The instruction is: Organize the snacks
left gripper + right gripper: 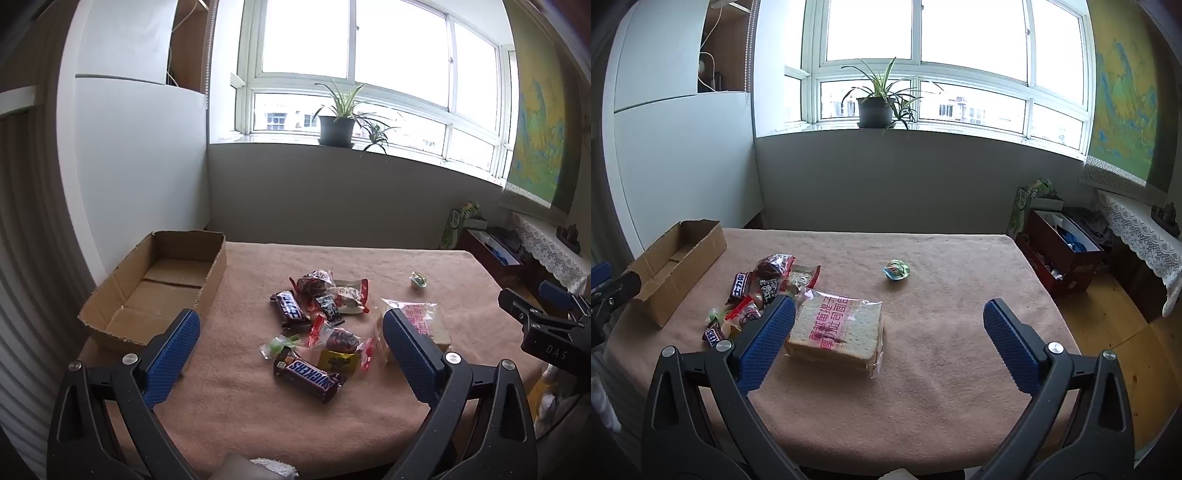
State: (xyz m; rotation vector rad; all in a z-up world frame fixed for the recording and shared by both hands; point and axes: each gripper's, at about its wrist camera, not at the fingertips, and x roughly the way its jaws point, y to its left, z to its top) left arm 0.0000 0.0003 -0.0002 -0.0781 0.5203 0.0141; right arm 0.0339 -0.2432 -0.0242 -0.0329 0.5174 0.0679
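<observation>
While both claws are hanging above the near edge of the table, the left claw and right claw are standing wide, gripping nothing. Snack wrappers are lying heaped mid-table, a bagged sandwich just beside them. One small candy is sitting apart toward the far edge. An open cardboard box is resting at the far left corner.

The box sat on the worktop, at its far left. The pile of snacks lay in the middle, to the right of the box. The bread pack lay right of the pile. One small sweet lay alone, farther back.
</observation>
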